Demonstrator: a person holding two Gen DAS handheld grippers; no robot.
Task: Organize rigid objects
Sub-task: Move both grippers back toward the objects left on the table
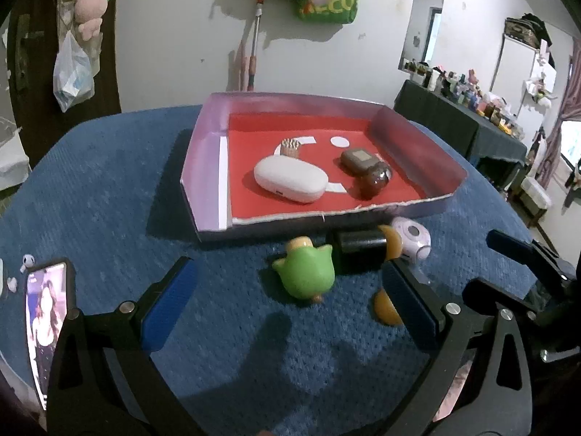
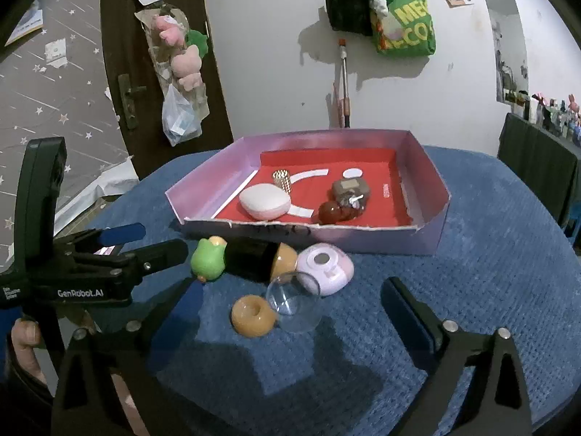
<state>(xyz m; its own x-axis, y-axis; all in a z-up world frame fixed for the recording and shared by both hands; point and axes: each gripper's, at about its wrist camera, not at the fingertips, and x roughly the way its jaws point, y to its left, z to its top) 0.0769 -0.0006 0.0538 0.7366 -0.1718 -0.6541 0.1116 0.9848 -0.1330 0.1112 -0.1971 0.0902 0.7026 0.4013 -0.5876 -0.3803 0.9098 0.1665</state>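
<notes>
While my left gripper (image 1: pixel 287 303) hangs spread wide and empty over the blue tablecloth (image 1: pixel 109 189), its camera shows the red-floored tray (image 1: pixel 203 152) partly filled: a white case (image 1: pixel 289 180), a brown box (image 1: pixel 357 160) and a dark red ball (image 1: pixel 374 181) already lie inside. Just outside the tray's near wall sit a green frog toy (image 1: pixel 305 272), a black cylinder (image 1: pixel 359 246) and a pale pink round gadget (image 1: pixel 412 238). From my right wrist, my right gripper (image 2: pixel 290 309) is likewise spread and holds nothing; near its fingers lie an orange ring (image 2: pixel 253 315) and a clear plastic dome (image 2: pixel 296 301). I judge the sorting roughly half done, with five pieces left on the cloth.
</notes>
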